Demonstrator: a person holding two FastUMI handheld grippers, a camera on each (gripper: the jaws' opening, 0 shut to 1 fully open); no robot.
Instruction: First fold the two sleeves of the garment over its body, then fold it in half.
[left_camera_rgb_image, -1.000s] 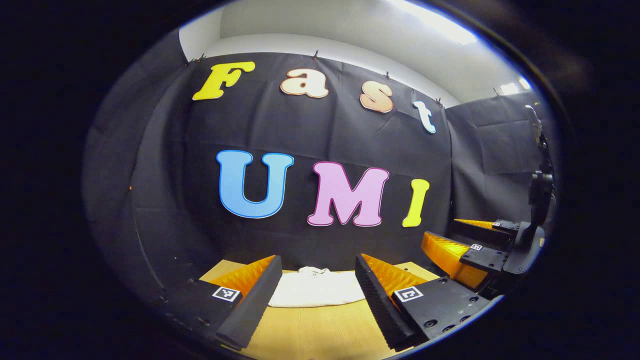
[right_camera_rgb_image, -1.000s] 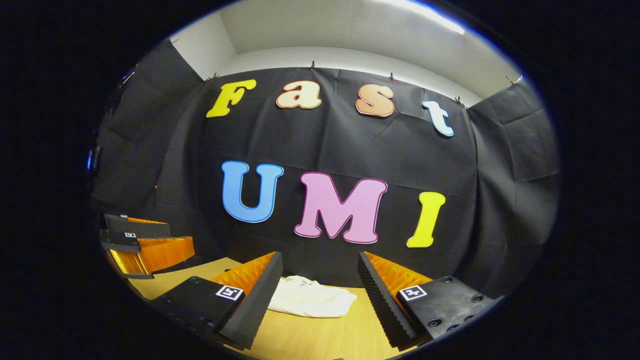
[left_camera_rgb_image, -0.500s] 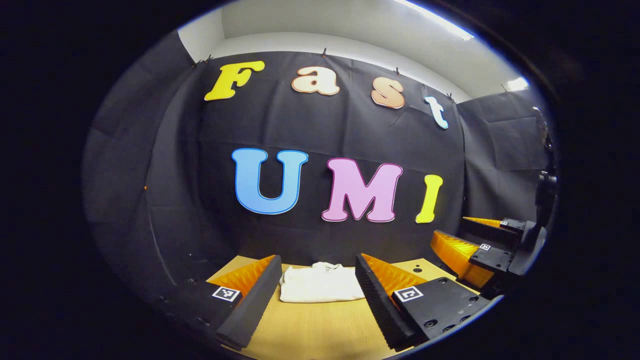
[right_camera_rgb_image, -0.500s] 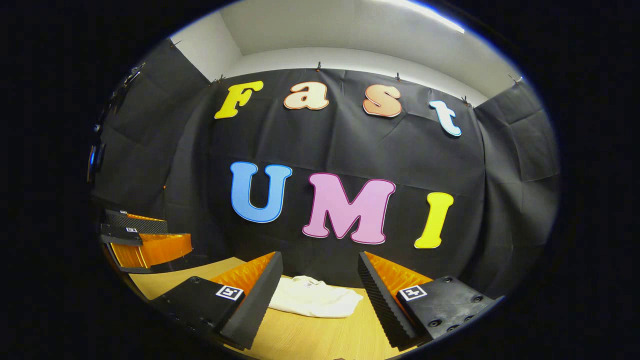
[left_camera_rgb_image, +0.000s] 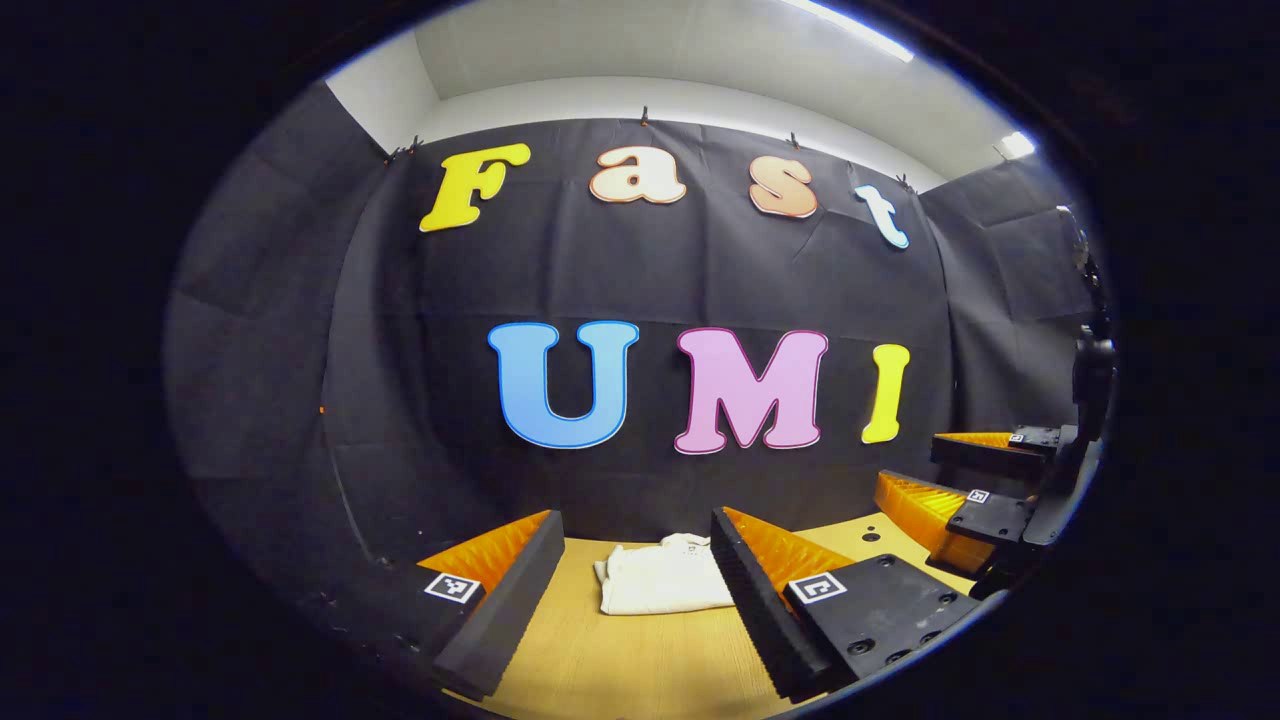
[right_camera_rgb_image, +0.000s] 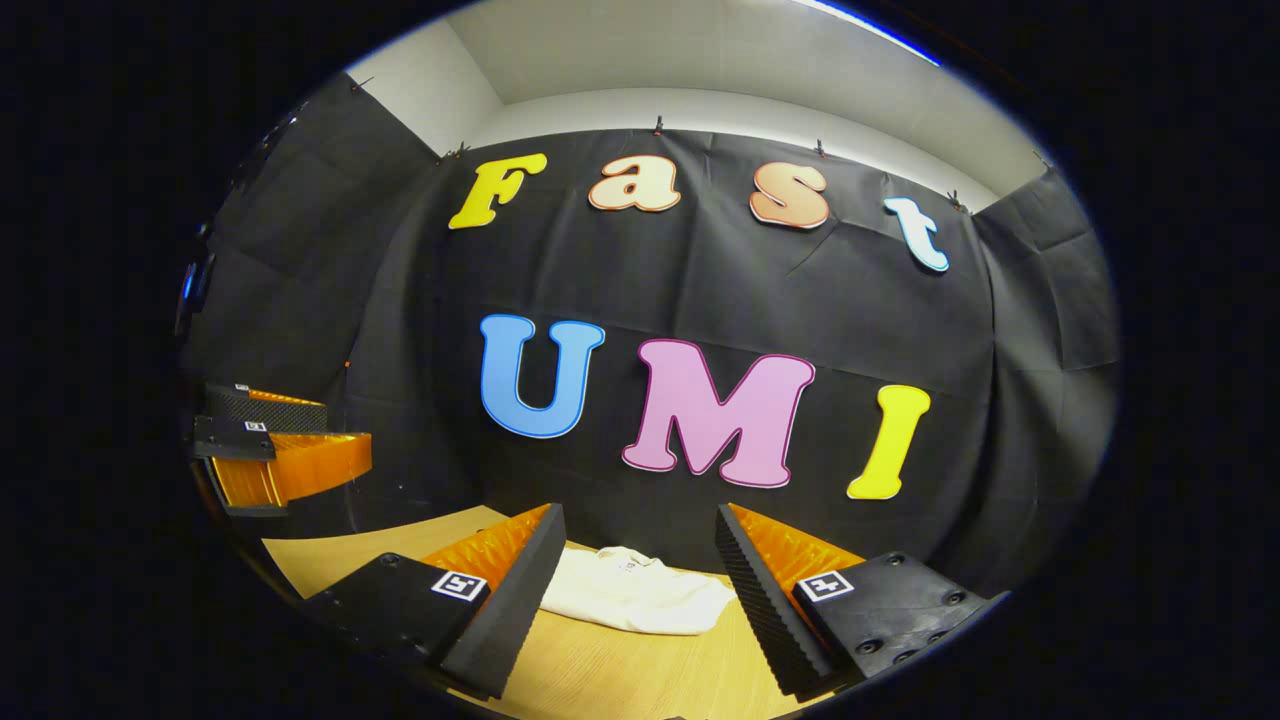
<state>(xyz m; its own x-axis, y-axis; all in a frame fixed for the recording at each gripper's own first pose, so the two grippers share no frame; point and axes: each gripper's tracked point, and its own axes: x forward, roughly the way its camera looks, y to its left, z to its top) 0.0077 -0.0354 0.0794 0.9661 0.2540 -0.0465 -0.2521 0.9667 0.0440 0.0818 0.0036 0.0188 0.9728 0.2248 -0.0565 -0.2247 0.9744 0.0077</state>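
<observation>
The small white cloth garment (left_camera_rgb_image: 665, 587) lies folded on the pale wooden worktop (left_camera_rgb_image: 640, 665), and both the left gripper (left_camera_rgb_image: 632, 597) and right gripper (right_camera_rgb_image: 630, 600), fingers released, have drifted sideways, suggesting the folding is done

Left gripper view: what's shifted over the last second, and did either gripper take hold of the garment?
The left gripper has swung leftward: the white garment slid from centre between its fingers toward the right finger, and the right gripper drifted toward the view's lower right edge. In the right gripper view the scene slid slightly right. Nothing was gripped or released. Both grippers stay open above the wooden table; the garment lies compact, untouched.
</observation>
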